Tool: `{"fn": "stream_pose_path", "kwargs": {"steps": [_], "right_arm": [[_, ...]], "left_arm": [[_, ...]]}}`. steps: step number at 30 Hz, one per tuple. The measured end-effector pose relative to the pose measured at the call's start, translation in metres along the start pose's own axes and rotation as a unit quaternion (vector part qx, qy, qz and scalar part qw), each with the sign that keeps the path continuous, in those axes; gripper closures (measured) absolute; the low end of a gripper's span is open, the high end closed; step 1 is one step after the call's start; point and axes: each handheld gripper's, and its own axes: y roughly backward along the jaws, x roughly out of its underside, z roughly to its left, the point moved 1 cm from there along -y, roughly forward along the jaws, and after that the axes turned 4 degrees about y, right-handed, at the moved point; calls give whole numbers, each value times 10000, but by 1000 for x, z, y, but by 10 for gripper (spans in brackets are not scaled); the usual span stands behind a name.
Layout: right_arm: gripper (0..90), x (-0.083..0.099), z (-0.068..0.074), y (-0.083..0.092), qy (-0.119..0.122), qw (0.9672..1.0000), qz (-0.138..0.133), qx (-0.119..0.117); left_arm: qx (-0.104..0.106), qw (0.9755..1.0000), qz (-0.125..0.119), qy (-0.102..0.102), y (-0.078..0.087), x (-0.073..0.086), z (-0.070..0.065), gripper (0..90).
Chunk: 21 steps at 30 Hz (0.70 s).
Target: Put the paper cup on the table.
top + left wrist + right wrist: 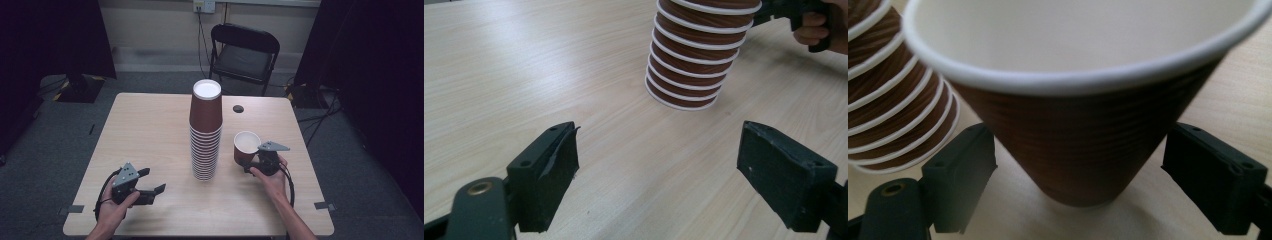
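A tall stack of brown paper cups (205,131) stands upside down, rims downward, in the middle of the pale wooden table (145,130). To its right a single brown cup (246,147) with a white inside stands upright. My right gripper (253,164) is open, with one jaw on each side of that cup's (1083,135) lower half and a gap at both pads. The stack (893,100) shows just left of it. My left gripper (152,181) is open over bare table at the near left, pointing toward the stack (696,60), with nothing between its jaws (659,170).
A black folding chair (243,50) stands beyond the table's far edge. A small dark round hole (238,108) sits in the tabletop behind the single cup. The right hand (819,25) shows past the stack in the left gripper view. Dark curtains flank both sides.
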Motion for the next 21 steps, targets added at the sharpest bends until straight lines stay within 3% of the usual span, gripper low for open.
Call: {"fn": "stream_pose_path", "kwargs": {"steps": [3, 8, 21], "right_arm": [[134, 2, -1, 9, -59, 10000, 13, -37], [152, 4, -1, 23, -167, 9998, -41, -57], [168, 11, -4, 55, -424, 9991, -37, 33]], "left_arm": [[-25, 10000, 1, -21, 0, 0, 1, 166], [-19, 9999, -3, 115, 0, 0, 4, 166], [-283, 9993, 100, 243, 0, 0, 12, 167]]}}
